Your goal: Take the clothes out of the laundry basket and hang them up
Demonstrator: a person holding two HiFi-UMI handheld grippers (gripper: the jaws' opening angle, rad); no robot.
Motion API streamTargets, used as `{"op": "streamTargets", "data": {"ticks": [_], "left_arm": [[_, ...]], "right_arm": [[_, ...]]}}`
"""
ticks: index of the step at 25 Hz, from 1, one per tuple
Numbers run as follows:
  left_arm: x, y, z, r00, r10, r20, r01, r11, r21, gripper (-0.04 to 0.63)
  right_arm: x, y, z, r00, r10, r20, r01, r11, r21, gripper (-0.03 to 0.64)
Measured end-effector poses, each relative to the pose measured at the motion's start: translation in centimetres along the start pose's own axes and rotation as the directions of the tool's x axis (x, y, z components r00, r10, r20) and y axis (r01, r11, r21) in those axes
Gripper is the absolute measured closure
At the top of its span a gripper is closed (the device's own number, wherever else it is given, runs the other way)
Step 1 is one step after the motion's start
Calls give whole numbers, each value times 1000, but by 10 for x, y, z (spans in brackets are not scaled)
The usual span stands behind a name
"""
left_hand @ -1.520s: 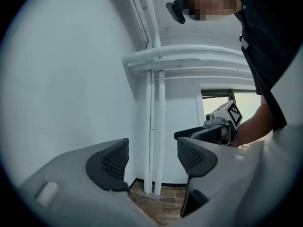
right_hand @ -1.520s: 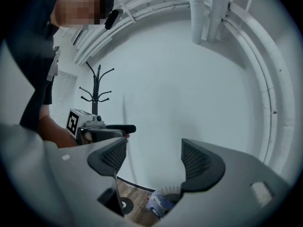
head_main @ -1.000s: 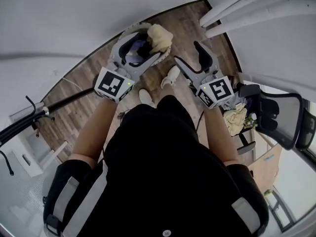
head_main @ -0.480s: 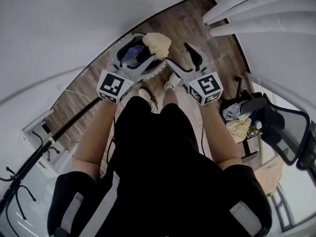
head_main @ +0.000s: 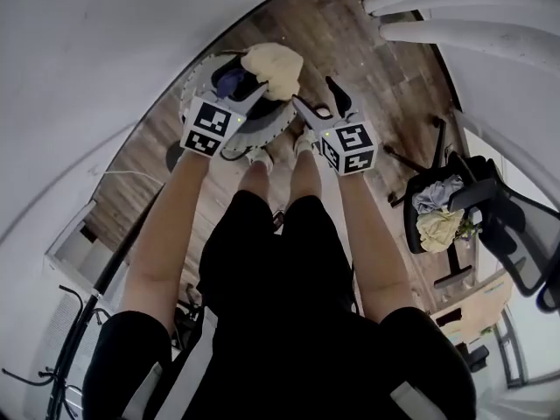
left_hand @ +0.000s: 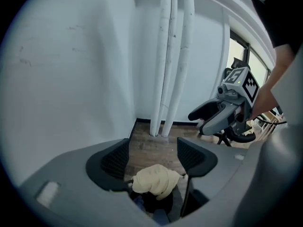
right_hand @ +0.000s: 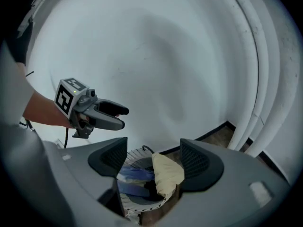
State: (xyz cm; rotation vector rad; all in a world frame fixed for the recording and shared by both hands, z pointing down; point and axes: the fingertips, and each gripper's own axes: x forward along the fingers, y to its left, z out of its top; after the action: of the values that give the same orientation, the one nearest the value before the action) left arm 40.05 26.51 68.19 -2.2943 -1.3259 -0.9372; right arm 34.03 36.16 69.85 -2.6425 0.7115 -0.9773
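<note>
On the far floor (head_main: 367, 51) by the wall (head_main: 96, 51), laundry basket (head_main: 267, 131) holds blue clothes (right_hand: 135, 176) w/ cream garment (head_main: 273, 66) over its rim; L gripper (head_main: 236, 79) and R gripper (head_main: 317, 94) hover above, fingers wide apart, empty.

The person wears a black top (head_main: 293, 357) and black shorts (head_main: 262, 252).

Both arms reach forward and down, with the bare left forearm (head_main: 166, 226) and right forearm (head_main: 363, 234) running roughly parallel. The left tool (head_main: 233, 84) points away from the body, its jaws wide apart and their pads free. The right tool (head_main: 320, 103) is near it at about the same height, jaws likewise wide apart and free, marker cube facing up.
</note>
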Motion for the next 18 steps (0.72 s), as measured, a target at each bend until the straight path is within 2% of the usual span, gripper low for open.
{"op": "streamTargets", "data": {"ticks": [5,10,14,18], "left_arm": [[63,12,-71,992,-23,-126,22,1000,-4,276],[123,12,-134,963,-75,-259,93,994,56,276],[162,14,-171,921,-125,-368,180,976,120,276],[194,19,-204,860,-151,-487,268,946,181,262]], "right_arm": [[53,-33,-68,997,-63,-50,67,994,92,281],[99,-62,-129,987,-94,-127,111,985,133,278],[133,-78,-172,976,-72,-205,109,978,176,278],[165,-85,-202,962,-17,-273,75,977,201,275]]}}
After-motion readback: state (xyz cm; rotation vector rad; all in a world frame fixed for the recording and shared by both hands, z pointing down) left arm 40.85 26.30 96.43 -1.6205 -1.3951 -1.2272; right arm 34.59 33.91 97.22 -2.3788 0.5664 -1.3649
